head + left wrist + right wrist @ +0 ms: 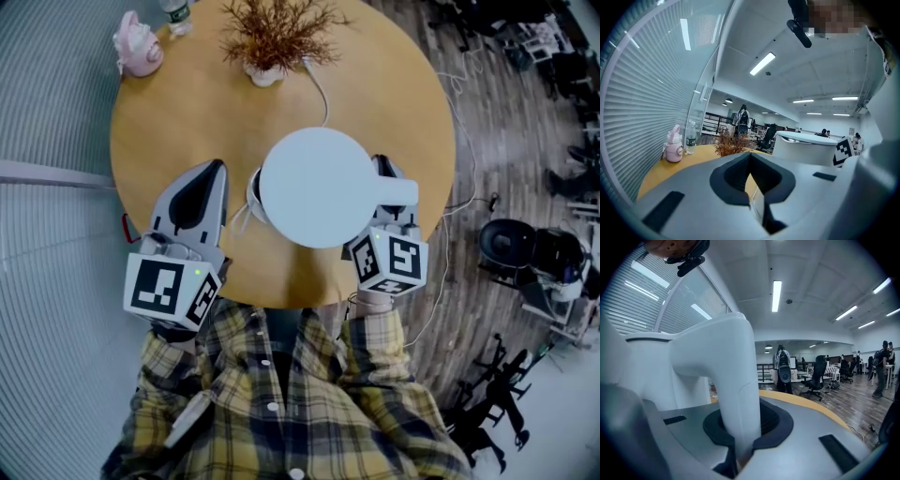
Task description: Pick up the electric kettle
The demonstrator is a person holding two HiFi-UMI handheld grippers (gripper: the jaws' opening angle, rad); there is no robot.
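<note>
**Kettle clamped by its handle in the right gripper, left gripper closed on nothing**

Nearest the head camera is the person's yellow plaid shirt (281, 403). Just beyond it, the two marker cubes ride over the near edge of the round wooden table (187, 112).

At the far left, slatted blinds (642, 93) run alongside the table. On the table's far left rim stands a pink bottle (137, 45), with a clear water bottle (176, 14) just beside it.

The left gripper (214, 171) hangs over the table to the left of the kettle, pointing away from the person. Its jaws are together and nothing is between them.

A dried plant in a white pot (277, 37) stands at the far side of the table. A white cord (322, 94) runs from near the pot towards the kettle.

The white electric kettle (317, 187) sits over the middle of the table, and the head view shows its round lid from above. A white ring (253, 197) peeks out at its left edge.

The kettle's handle (398, 193) sticks out to the right. The right gripper (387, 172) has its jaws clamped on the handle, and the right gripper view shows the upright grip pinched between the dark pads.

Right of the table lies wooden flooring (487, 141) with a black office chair (525, 248) standing on it.
</note>
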